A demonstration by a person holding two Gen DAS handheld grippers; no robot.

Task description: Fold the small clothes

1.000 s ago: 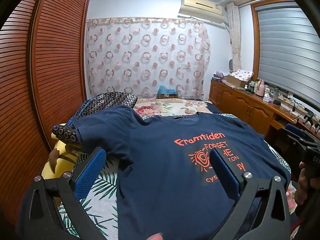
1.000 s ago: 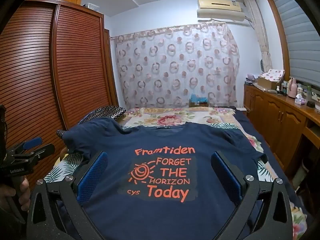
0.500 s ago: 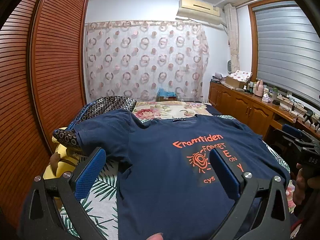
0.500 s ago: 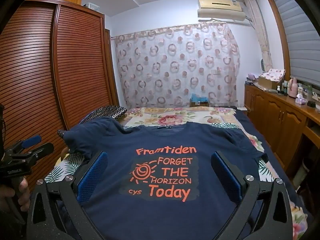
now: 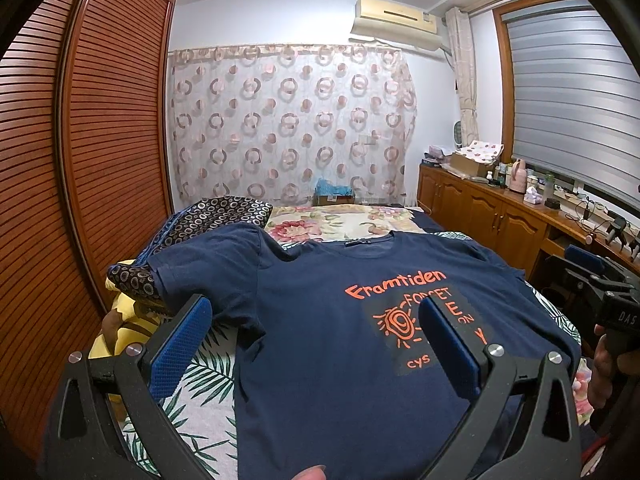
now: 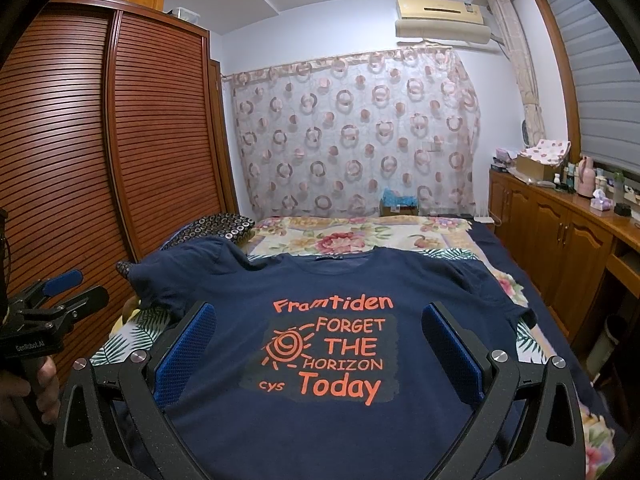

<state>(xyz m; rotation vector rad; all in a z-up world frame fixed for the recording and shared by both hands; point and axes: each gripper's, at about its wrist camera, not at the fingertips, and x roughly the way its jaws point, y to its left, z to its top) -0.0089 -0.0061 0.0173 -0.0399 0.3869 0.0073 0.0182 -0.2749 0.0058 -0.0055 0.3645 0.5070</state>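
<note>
**Fold not started yet**

Navy T-shirt (image 6: 344, 408) spread flat, print up, on bed (image 6: 360, 236); collar at far end, no crease or fold visible. Left sleeve bunched over patterned pillow (image 5: 216, 216). Left tongs (image 5: 316, 344) and right tongs (image 6: 320, 352) both wide apart, holding nothing, above hem end. All folds left, prob. sleeves first.

Left gripper (image 5: 316, 344): black frame, blue-padded fingers (image 5: 180, 344) spread wide apart, nothing between them; lower half of the left wrist frame. Seen also at the left edge of the right wrist frame, gripped by a hand (image 6: 24, 392).

Right gripper (image 6: 320, 354): same build, fingers wide apart, empty; holding hand (image 5: 604, 364) at the right edge.
</note>
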